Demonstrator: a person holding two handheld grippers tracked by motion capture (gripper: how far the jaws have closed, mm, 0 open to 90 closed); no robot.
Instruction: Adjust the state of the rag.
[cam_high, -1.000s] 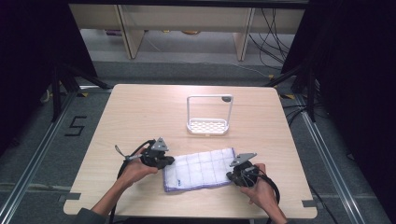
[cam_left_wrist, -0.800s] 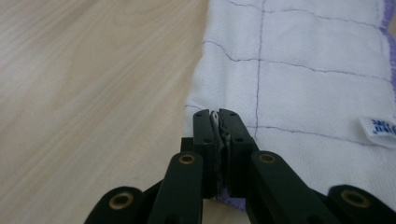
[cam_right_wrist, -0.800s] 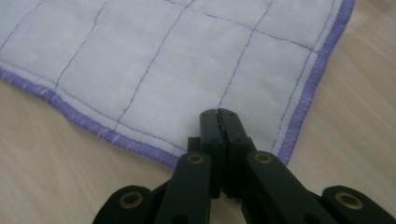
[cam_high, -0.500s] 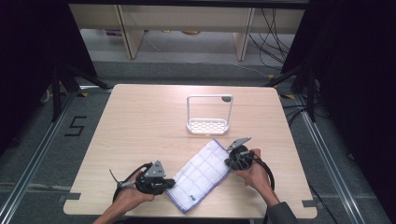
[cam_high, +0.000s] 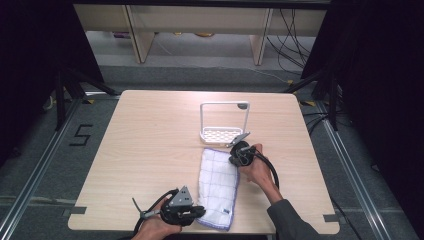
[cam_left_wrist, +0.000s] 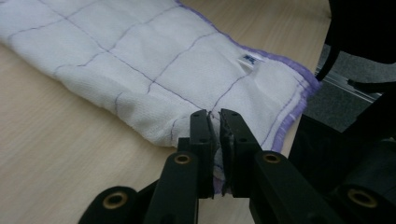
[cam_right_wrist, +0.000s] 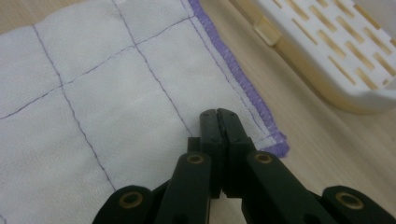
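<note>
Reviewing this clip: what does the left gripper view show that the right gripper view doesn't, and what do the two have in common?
Left gripper view: the cloth's small sewn label near its purple hem, and the left gripper shut on a bunched fold of cloth at the table's edge, with floor beyond.

Right gripper view: the white slotted rack just past the cloth's corner, and the right gripper with its jaws together at that flat corner.

Both: the white, purple-gridded cloth on the wooden table, with black jaws closed.
</note>
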